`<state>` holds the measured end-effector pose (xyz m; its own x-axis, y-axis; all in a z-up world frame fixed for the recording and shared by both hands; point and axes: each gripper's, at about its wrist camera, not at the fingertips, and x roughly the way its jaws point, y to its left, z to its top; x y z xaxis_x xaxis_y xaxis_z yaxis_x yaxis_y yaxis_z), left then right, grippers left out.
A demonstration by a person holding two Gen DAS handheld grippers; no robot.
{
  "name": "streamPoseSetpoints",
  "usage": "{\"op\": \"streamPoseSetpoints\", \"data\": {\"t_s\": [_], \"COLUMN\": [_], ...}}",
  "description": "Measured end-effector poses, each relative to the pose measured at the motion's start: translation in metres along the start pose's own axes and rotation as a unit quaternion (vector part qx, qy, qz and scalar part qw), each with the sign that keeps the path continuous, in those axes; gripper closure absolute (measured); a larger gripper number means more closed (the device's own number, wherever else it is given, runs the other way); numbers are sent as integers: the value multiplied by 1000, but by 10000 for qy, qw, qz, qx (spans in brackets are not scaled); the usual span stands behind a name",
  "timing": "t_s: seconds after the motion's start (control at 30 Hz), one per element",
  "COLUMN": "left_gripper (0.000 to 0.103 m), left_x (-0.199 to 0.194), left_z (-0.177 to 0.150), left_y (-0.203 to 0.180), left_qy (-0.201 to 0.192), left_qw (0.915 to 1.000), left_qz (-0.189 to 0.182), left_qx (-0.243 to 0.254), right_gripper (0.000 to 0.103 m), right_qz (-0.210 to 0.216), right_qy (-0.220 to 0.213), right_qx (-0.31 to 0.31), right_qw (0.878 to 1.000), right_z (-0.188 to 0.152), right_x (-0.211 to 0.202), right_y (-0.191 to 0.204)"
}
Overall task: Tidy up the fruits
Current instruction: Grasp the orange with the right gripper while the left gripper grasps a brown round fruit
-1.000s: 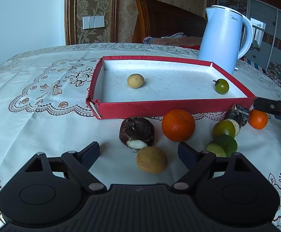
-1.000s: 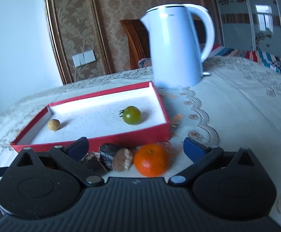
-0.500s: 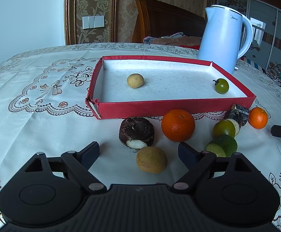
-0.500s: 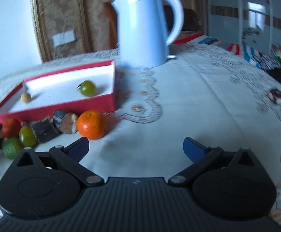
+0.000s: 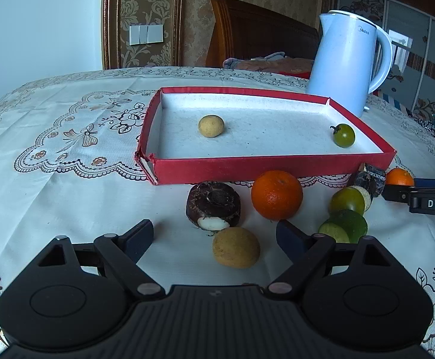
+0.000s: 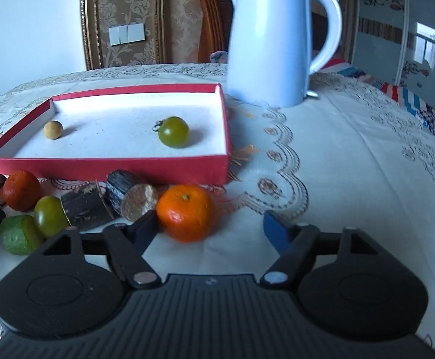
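Right wrist view: my right gripper (image 6: 210, 224) fingers closing around the mandarin (image 6: 185, 211), unpinched, which may roll aside.

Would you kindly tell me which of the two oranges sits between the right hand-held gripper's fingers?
The smaller orange near the red tray's right corner; the larger orange lies far left.

left gripper (image 5: 214, 233): jaws wide apart, tilted down toward the table, nothing pinched | right gripper (image 6: 210, 224): also tilted down, jaws closing in, pads not pressing anything yet | right's tip pokes into left view at 3 o'clock
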<state>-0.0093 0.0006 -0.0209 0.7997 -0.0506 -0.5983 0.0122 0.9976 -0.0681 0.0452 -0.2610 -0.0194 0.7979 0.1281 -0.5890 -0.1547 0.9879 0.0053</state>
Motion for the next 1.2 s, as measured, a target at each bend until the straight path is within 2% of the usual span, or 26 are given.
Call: {"op": "streamPoseSetpoints", "data": {"t_s": [0.03, 0.1, 0.17, 0.37, 0.57, 0.63, 0.73, 0.83, 1.2], "left_gripper": [13, 13, 13, 14, 14, 21, 37, 44, 56], "left_x": [0, -1, -4, -5, -5, -6, -5, -5, -6], "left_z": [0, 0, -1, -1, -2, -3, -3, -4, -3], "left_y": [0, 1, 2, -2, -3, -5, -7, -6, -4], "left_qy": [-2, -38, -140, -164, -99, -110, -42, -57, -85], "left_qw": [10000, 10000, 9998, 9997, 9997, 9995, 9993, 9994, 9996], "left_qz": [-3, -17, -102, -136, -190, -241, -265, -252, -164], "left_qx": [-1, 4, 5, 93, 125, 173, 248, 209, 205], "right_gripper": [41, 43, 53, 60, 62, 62, 62, 62, 62], "right_qz": [36, 76, 147, 216, 201, 204, 196, 180, 178], "right_qy": [-6, 19, 2, -26, -31, -35, -31, -30, -31], "right_qx": [-41, -99, -107, -217, -256, -246, -249, -261, -190], "right_qw": [10000, 9999, 9998, 9995, 9995, 9995, 9995, 9995, 9997], "right_z": [1, 1, 1, 2, 2, 2, 2, 3, 4], "right_x": [0, 2, 2, 2, 2, 2, 2, 2, 3], "right_y": [3, 5, 4, 8, 9, 8, 8, 9, 8]}}
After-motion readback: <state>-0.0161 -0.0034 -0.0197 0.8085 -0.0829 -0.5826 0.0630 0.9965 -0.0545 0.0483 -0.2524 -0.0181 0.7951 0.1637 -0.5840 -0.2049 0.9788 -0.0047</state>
